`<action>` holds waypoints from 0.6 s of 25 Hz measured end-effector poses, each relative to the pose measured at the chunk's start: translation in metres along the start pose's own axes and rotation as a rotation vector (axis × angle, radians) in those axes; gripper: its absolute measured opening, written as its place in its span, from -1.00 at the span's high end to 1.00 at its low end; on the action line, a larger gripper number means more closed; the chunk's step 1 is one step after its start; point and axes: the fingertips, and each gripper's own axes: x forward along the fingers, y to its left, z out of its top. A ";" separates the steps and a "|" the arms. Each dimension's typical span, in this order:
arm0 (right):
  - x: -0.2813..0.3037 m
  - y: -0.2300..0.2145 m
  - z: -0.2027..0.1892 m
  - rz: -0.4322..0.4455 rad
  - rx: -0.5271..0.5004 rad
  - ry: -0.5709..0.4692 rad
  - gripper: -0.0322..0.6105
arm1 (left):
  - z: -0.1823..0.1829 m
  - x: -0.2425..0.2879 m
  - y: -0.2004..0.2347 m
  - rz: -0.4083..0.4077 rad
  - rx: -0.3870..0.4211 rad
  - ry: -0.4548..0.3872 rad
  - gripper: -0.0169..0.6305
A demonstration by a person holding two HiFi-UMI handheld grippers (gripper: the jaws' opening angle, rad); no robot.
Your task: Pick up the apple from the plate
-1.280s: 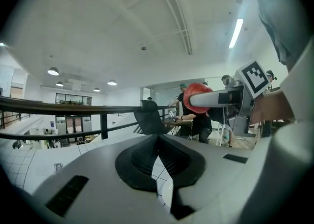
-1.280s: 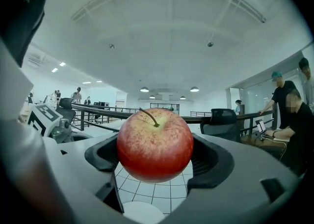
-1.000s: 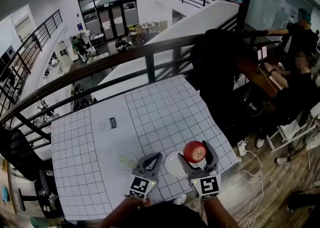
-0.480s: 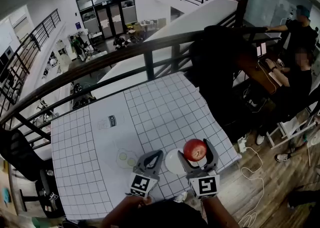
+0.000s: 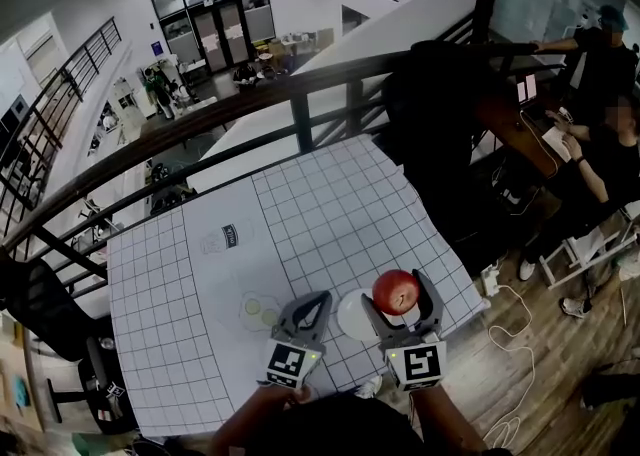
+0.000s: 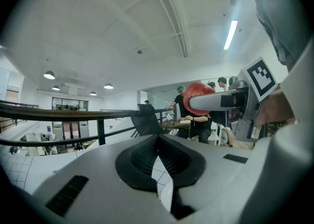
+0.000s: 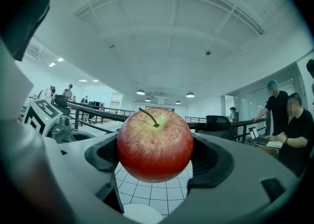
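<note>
Gridded bench (image 5: 300,214) lies beneath both claws. White plate (image 5: 350,319) sits below the right claw (image 5: 397,296) and slightly to its left side, bare, with bench grid showing between it and the fruit above. Left claw (image 5: 310,306) is drawn together on nothing and hangs beside the right one, judged parked out of the way. Right claw is clenched on the apple (image 7: 154,144), pads at either flank, stem upward, fruit raised clear of the plate; the pick-up appears accomplished.
</note>
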 end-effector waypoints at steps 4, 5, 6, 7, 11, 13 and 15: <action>0.001 0.000 0.000 -0.001 0.003 -0.010 -0.40 | 0.002 -0.001 0.001 0.004 -0.001 -0.006 0.89; 0.000 0.000 0.000 -0.002 0.004 -0.010 -0.40 | 0.003 -0.001 0.001 0.004 -0.001 -0.007 0.89; 0.000 0.000 0.000 -0.002 0.004 -0.008 -0.40 | 0.002 -0.001 0.001 0.004 -0.001 -0.006 0.89; 0.000 -0.001 -0.001 -0.003 0.002 -0.002 -0.40 | 0.002 -0.001 0.001 0.003 0.000 -0.006 0.89; -0.001 -0.001 -0.004 -0.007 -0.002 -0.007 -0.40 | 0.001 0.000 0.000 -0.001 0.001 -0.006 0.89; -0.001 -0.001 -0.002 -0.009 0.000 -0.007 -0.40 | 0.001 0.000 0.000 -0.002 0.002 -0.006 0.89; -0.002 -0.002 -0.003 -0.011 -0.005 -0.002 -0.40 | 0.002 0.000 -0.001 -0.003 0.000 -0.008 0.89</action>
